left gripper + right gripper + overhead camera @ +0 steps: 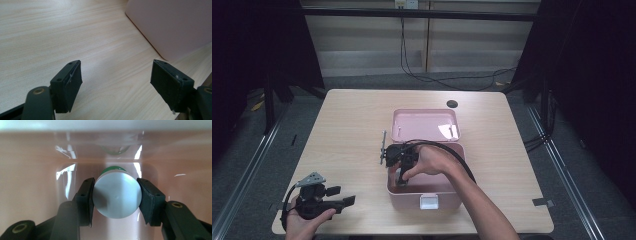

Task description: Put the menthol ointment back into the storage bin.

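Pale wood surface (352, 125) carried the left gripper (343, 201) at its near-left corner, jaws spread and empty, apparently parked while the other hand worked. To its right stood the pink box (424, 197), lid open. The right gripper (115, 195) reached down inside it, jaws pinching a white-capped bottle (116, 197) by its cap, seemingly for a secure hold. No writing was legible.

Dim surroundings, soft overhead light, glare inside box (67, 157).
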Motion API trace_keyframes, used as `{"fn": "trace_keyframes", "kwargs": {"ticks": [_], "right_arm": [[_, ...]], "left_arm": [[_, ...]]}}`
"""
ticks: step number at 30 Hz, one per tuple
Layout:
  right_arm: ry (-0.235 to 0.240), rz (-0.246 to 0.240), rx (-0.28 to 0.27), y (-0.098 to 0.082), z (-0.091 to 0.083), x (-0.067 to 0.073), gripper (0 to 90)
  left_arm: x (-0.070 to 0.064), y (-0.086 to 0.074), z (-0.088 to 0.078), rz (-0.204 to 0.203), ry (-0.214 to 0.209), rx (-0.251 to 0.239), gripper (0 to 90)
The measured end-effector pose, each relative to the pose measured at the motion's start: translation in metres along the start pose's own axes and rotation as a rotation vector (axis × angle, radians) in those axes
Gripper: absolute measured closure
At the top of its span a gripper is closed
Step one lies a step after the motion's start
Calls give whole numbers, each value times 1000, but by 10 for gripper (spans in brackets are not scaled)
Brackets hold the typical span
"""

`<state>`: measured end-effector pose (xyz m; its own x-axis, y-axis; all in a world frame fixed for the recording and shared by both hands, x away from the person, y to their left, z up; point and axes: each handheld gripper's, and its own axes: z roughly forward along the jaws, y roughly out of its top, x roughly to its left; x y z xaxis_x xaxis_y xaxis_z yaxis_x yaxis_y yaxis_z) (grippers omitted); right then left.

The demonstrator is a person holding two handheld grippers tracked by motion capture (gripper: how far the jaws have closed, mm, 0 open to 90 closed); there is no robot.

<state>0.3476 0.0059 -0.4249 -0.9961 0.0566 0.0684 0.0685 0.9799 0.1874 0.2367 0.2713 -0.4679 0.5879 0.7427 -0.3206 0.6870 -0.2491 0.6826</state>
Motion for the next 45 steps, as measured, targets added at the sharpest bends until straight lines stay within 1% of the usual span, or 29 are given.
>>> {"fn": "trace_keyframes", "kwargs": {"ticks": [2, 10, 14, 17, 20, 33, 37, 38, 41, 42, 43, 44, 45], "right_arm": [[5, 6, 3, 0, 1, 0, 511], [17, 3, 6, -1, 3, -4, 511], [15, 18, 6, -2, 5, -5, 511], [18, 10, 7, -2, 7, -5, 510], [18, 17, 8, -2, 9, -4, 510], [12, 17, -1, -1, 10, -4, 508], [12, 30, -6, -1, 10, -5, 506], [14, 40, -4, -2, 9, -5, 501], [23, 47, -7, -2, 9, -5, 488], [24, 64, 3, -2, 8, -4, 478], [19, 60, 1, -2, 7, -4, 474], [18, 69, -2, -2, 6, -4, 469], [19, 63, -12, -2, 5, -4, 457]], "left_arm": [[0, 0, 0, -1, 0, 2, 249], [0, 0, -1, 4, 2, 1, 252], [0, 0, -1, 2, 3, 0, 255], [-1, 0, -1, 0, 4, -2, 255], [0, -1, -1, 0, 4, -1, 255], [0, -1, -2, 1, 2, -2, 255], [0, -1, -2, 0, 3, -5, 255], [0, -1, -2, 1, 2, -5, 254], [0, -1, -2, 1, 2, -5, 254], [0, -1, -2, 1, 1, -5, 255], [0, -1, -2, 0, 2, -6, 254], [0, -1, -2, -1, 4, -7, 254], [0, -1, -2, -2, 3, -7, 254]]}}
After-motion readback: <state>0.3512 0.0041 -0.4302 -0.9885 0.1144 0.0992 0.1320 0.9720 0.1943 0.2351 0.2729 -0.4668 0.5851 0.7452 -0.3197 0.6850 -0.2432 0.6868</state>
